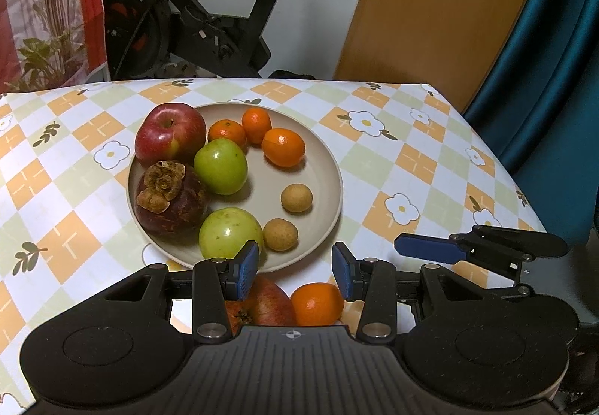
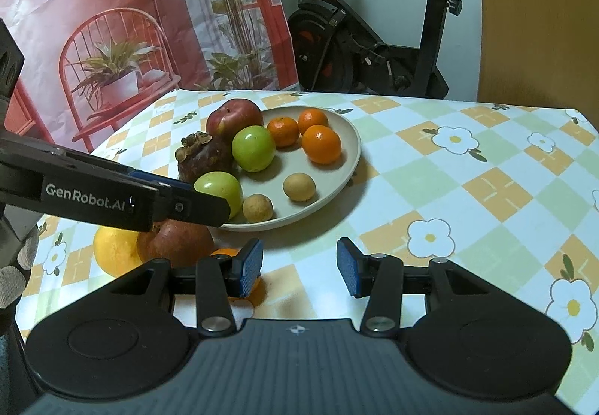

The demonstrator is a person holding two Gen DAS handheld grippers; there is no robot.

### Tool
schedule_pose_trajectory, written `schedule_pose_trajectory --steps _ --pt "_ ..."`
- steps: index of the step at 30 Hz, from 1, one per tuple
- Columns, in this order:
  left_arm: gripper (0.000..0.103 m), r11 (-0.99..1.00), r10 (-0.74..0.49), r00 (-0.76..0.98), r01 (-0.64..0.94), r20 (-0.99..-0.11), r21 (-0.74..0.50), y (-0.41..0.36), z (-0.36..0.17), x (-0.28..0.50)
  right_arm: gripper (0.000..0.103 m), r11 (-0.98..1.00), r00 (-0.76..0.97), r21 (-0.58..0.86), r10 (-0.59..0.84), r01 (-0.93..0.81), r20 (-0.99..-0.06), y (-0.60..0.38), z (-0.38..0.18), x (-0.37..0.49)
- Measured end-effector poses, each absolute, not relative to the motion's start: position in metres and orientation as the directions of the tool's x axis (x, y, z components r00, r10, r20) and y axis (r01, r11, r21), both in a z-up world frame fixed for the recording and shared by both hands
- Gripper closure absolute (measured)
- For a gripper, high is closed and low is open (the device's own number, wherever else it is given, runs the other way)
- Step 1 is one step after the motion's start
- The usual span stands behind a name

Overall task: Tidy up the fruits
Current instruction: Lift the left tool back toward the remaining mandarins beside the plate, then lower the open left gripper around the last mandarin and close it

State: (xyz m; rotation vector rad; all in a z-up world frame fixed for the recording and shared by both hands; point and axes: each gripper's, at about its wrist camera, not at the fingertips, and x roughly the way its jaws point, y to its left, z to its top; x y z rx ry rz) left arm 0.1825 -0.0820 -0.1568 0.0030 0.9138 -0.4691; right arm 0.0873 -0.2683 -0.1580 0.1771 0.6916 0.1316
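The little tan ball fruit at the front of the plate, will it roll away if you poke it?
Probably yes. The front tan fruit looks round and small, so a nudge likely sends it rolling. The plate has a raised rim, which should stop it. The green fruit beside it may block it leftward.

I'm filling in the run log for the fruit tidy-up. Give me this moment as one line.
plate: nine fruits | off plate: pomegranate, orange, grapefruit | left claw: open, empty | right claw: open, empty
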Motion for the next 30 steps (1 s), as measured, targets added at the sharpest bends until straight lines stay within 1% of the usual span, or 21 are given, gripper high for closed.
schedule_pose_trajectory --steps 16,30 --pt "0.058 0.883 -0.436 0.472 0.387 -0.766 -0.265 -0.075 -0.157 0.195 0.055 0.974 0.747 0.21 0.206 -0.091 -0.633 -0.267 -0.167 0.084" --pt "0.059 0.862 -0.46 0.429 0.424 -0.777 -0.277 -0.087 -0.166 0.191 0.055 0.958 0.706 0.172 0.285 -0.228 -0.649 -0.239 -0.174 0.094"
